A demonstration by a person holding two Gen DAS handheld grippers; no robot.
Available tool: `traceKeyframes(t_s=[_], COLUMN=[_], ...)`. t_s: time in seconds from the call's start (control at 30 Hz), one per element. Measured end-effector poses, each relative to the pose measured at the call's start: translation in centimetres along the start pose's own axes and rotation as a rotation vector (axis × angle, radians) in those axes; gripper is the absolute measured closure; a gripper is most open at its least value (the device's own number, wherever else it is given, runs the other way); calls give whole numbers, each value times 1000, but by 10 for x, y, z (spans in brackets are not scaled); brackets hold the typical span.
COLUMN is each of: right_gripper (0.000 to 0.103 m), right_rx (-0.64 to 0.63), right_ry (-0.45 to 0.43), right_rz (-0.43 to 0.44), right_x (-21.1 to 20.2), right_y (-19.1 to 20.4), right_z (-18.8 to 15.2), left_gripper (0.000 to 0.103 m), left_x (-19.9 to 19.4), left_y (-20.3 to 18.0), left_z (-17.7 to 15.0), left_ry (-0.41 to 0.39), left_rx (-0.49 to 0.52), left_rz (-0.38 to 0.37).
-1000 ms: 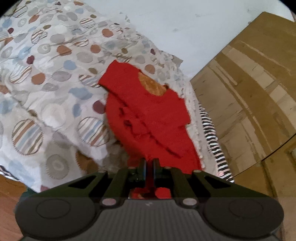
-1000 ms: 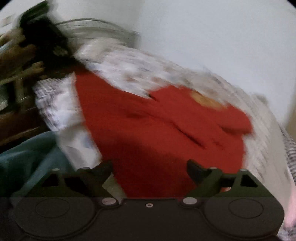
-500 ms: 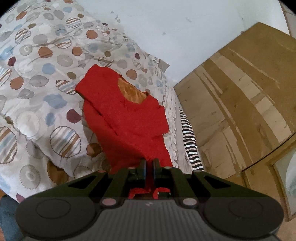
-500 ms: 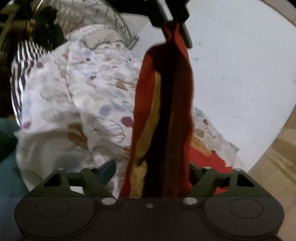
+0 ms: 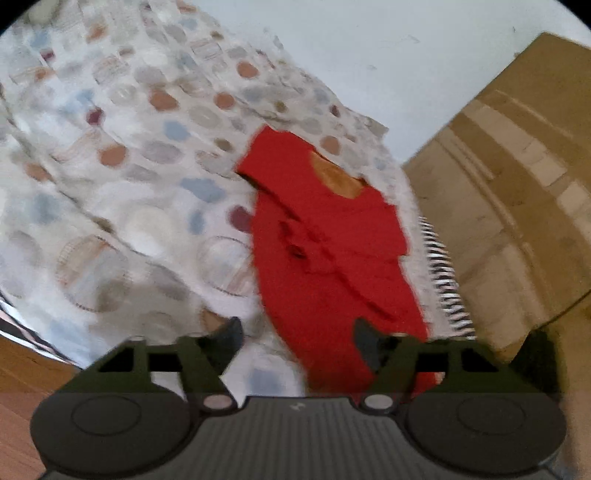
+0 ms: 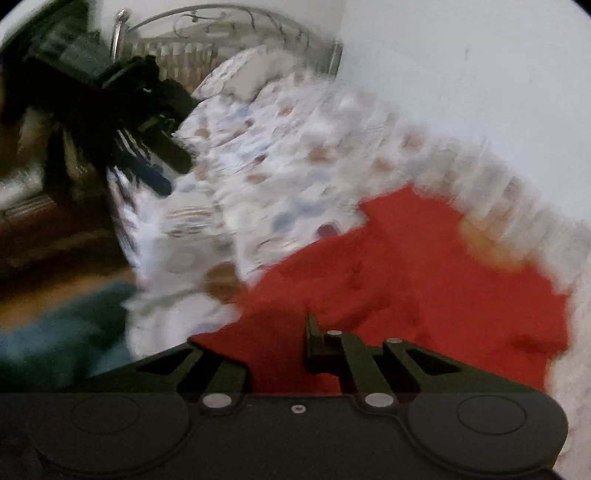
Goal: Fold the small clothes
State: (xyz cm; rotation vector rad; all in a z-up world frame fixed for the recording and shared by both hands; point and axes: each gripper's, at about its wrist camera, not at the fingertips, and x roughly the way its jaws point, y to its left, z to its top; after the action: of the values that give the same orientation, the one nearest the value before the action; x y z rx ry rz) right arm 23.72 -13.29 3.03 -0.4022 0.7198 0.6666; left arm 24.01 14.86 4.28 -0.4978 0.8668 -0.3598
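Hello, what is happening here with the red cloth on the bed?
A person holding a gripper in each hand is folding a small red garment laid on a spotted bedspread. The left gripper is open and holds nothing, just above the garment's near end. The right gripper is over the same garment's near edge; blur hides whether it grips the cloth. The garment looks only partly folded.

A home bedroom: spotted quilt, metal bedstead, wooden wardrobe.

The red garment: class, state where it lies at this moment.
The red garment lies spread on the spotted bedspread near the bed's right edge in the left wrist view, beside the wooden wardrobe, just ahead of the open left gripper.
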Motion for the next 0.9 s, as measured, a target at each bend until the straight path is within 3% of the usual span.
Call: traceKeyframes(t_s=[0.1, 0.2, 0.37, 0.5, 0.73, 0.9], right_gripper=[97, 97, 97, 96, 95, 95], right_rx=[149, 280, 438, 488, 403, 361], right_ry=[105, 199, 288, 310, 327, 318], right_rz=[147, 226, 277, 293, 302, 311], right_x=[13, 24, 34, 35, 36, 33], right_y=[-34, -62, -89, -102, -91, -87], right_z=[22, 38, 51, 50, 56, 58], left_gripper=[15, 4, 1, 1, 1, 3], left_x=[-5, -7, 8, 40, 82, 105], left_y=[-4, -19, -60, -91, -124, -132], left_z=[-16, -39, -78, -96, -109, -114], left_ry=[-52, -124, -216, -231, -196, -189], left_rx=[118, 257, 489, 660, 704, 702], left_rz=[78, 104, 126, 156, 158, 295])
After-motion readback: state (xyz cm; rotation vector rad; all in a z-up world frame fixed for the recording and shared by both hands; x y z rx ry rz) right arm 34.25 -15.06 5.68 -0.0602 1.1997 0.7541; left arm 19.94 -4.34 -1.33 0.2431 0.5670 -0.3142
